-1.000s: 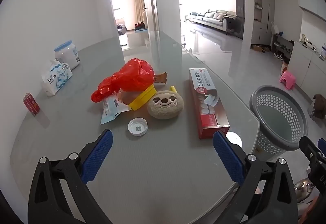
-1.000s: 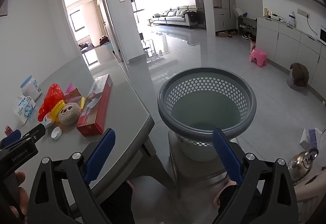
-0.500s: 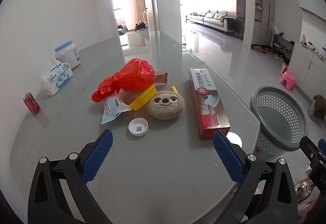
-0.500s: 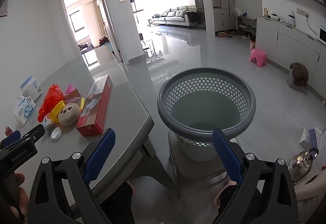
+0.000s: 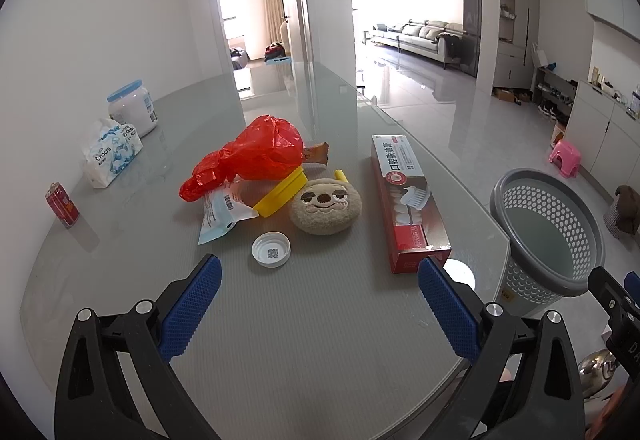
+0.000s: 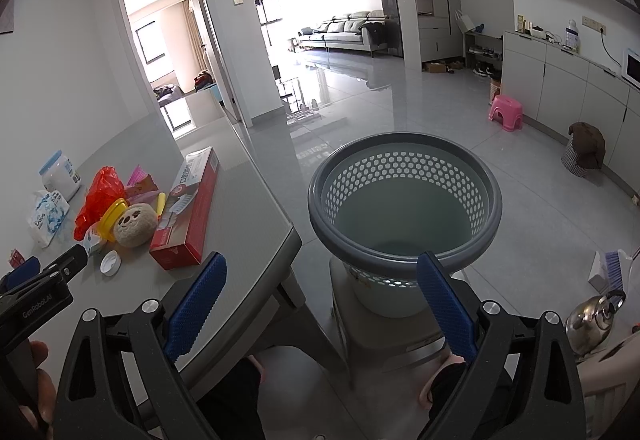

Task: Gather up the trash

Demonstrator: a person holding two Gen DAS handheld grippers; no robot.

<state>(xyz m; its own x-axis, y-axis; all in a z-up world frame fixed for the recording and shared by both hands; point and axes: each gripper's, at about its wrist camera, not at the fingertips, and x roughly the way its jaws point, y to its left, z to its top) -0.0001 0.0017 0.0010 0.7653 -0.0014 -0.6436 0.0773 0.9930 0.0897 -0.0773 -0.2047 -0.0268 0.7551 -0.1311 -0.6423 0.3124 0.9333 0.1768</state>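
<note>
Left tongs point(image 5: 318, 304): spread, empty, yours to send over the desk point(image 5: 304, 352)
Right tongs point(image 6: 322, 298): spread, empty, facing the basket point(image 6: 404, 240) beside the desk
Cap point(image 5: 271, 249): nearest you; light, stiff; pinch its rim
Pouch point(image 5: 222, 214): limp, slick; take an edge
Toothpaste box point(image 5: 404, 202): light, rigid; grip across its width
Red bag point(image 5: 256, 158): farthest; crinkly, weightless; gather a fold
</note>
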